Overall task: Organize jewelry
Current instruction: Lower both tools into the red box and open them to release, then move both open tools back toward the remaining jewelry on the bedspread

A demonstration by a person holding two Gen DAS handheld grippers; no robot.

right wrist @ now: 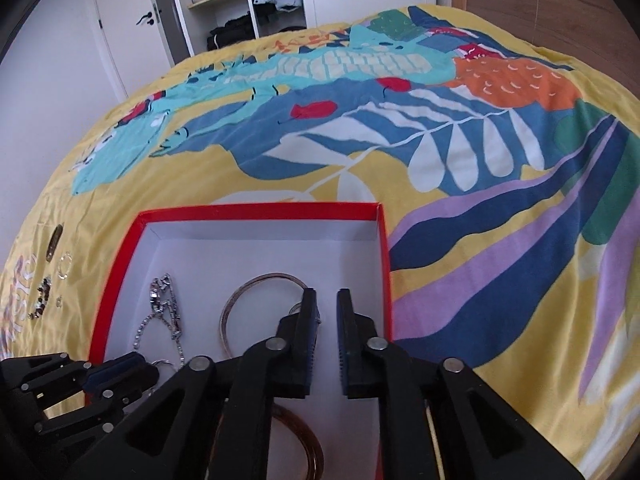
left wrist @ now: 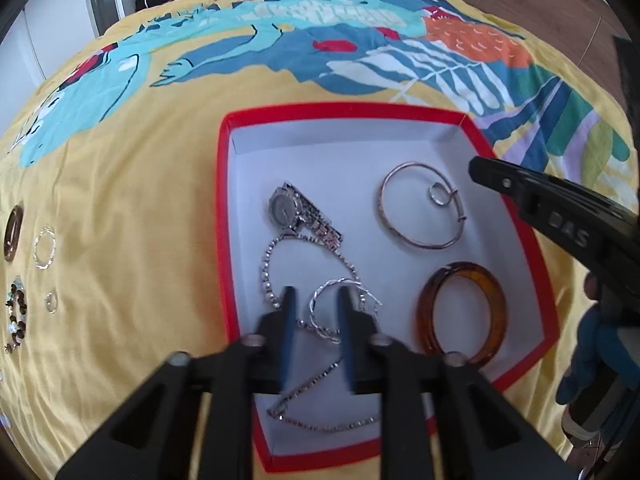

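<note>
A red box point(left wrist: 224, 208) with a white floor lies on the bed. It holds a silver watch point(left wrist: 298, 214), a rhinestone chain point(left wrist: 272, 268), a twisted silver hoop point(left wrist: 320, 316), a silver bangle point(left wrist: 420, 204) with a small ring point(left wrist: 438, 194), and an amber bangle point(left wrist: 460, 312). My left gripper point(left wrist: 314, 300) is open over the box, its fingers astride the twisted hoop. My right gripper point(right wrist: 327, 300) is open and empty above the box's right side point(right wrist: 386, 264), over the silver bangle point(right wrist: 240, 292). The right gripper also shows in the left wrist view point(left wrist: 532, 192).
Loose pieces lie on the yellow patterned bedspread point(left wrist: 140, 184) left of the box: a brown bangle point(left wrist: 13, 232), a silver hoop point(left wrist: 45, 248), a small ring point(left wrist: 51, 302) and a beaded bracelet point(left wrist: 16, 312). A wardrobe point(right wrist: 248, 4) and door stand beyond the bed.
</note>
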